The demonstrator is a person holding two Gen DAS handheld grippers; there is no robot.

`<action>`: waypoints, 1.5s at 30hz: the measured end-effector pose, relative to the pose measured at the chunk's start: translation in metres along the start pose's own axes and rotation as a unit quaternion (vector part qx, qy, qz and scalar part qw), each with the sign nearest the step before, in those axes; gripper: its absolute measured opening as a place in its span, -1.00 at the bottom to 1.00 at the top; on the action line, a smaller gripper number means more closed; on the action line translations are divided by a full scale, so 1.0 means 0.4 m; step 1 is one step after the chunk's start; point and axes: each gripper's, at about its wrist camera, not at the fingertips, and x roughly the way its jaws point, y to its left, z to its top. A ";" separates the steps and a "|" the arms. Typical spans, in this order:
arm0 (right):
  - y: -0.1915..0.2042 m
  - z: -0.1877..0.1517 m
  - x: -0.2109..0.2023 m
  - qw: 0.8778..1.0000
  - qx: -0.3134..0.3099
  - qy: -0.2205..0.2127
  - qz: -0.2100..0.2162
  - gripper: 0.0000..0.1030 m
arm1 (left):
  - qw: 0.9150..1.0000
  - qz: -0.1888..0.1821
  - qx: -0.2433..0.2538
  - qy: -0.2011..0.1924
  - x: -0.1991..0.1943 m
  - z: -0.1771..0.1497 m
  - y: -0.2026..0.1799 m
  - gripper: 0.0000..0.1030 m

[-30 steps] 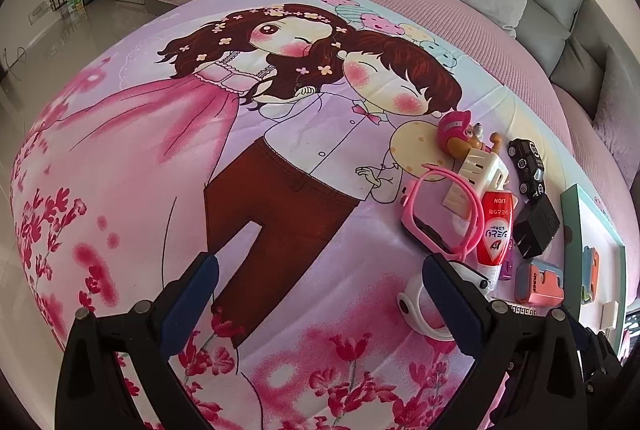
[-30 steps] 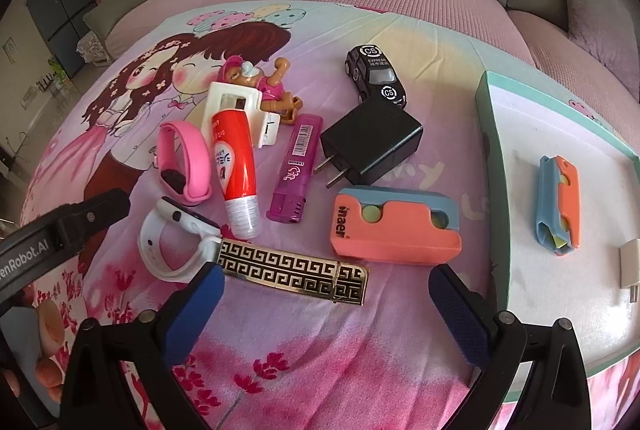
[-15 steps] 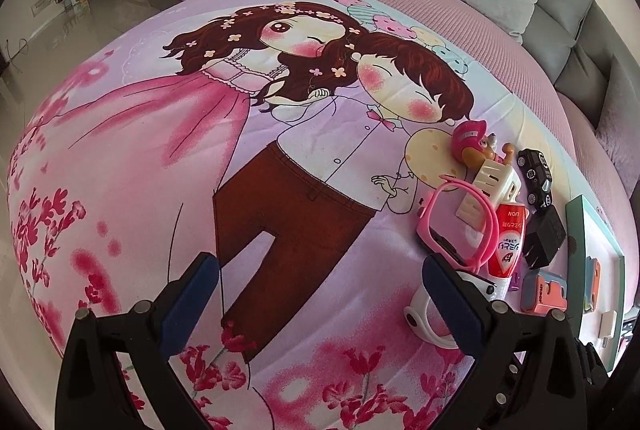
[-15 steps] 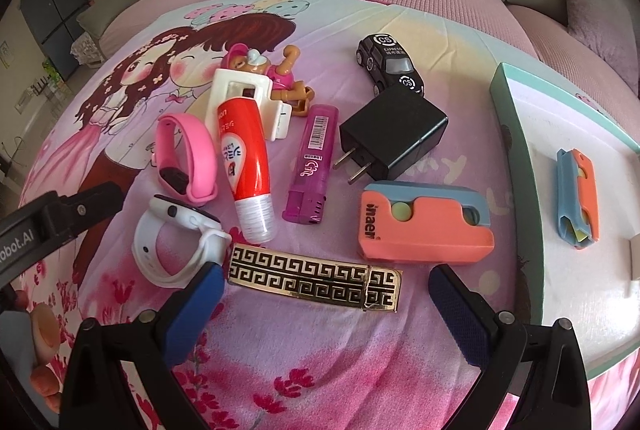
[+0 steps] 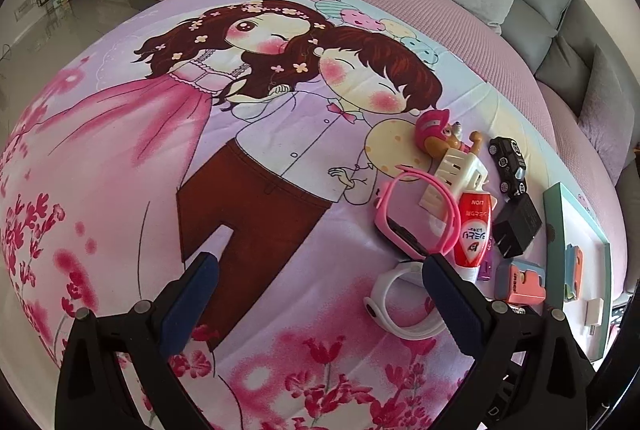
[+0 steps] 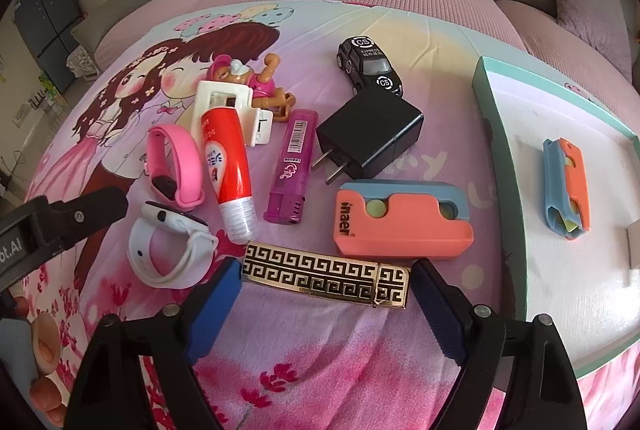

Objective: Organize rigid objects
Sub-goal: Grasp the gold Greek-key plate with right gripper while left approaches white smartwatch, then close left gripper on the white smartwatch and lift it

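Item: gold key-pattern bar [image 6: 326,280], flat on the bed sheet [image 6: 320,370], just beside the tray [image 6: 496,150]. Your right claw [image 6: 326,304] is closing, the bar between its pads, not yet pressed. Center it; clamp its short ends squarely. Left claw [image 5: 318,296] open, empty.

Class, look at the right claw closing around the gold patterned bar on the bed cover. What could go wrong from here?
1. The right claw is closing along the length of the gold patterned bar; the thin, glossy bar could slip or tip.
2. The white watch lies beside the left finger and may get nudged.
3. The soft bed cover could bunch under the fingertips.
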 end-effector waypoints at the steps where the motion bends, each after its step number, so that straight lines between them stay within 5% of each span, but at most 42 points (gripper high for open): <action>1: -0.003 -0.001 -0.001 1.000 0.001 0.001 0.001 0.70 | 1.000 -0.006 0.001 0.002 0.001 -0.001 -0.005 0.97; 11: -0.032 -0.003 -0.009 1.000 0.010 0.004 0.002 0.67 | 0.998 -0.035 0.039 0.035 0.031 -0.023 -0.076 0.97; 27: -0.028 -0.002 -0.007 1.000 0.004 0.006 0.000 0.67 | 0.996 -0.003 0.077 0.044 0.062 -0.042 -0.129 0.92; 30: -0.028 -0.003 -0.007 1.000 0.004 0.006 0.000 0.67 | 0.996 -0.008 0.081 0.041 0.068 -0.041 -0.155 0.79; 35: -0.029 -0.003 -0.006 1.000 0.003 0.005 0.001 0.67 | 0.995 -0.038 0.086 0.035 0.058 -0.042 -0.181 0.24; 45: -0.030 -0.001 -0.021 1.000 0.008 -0.004 0.009 0.67 | 0.995 -0.046 0.082 0.030 0.041 -0.031 -0.163 0.20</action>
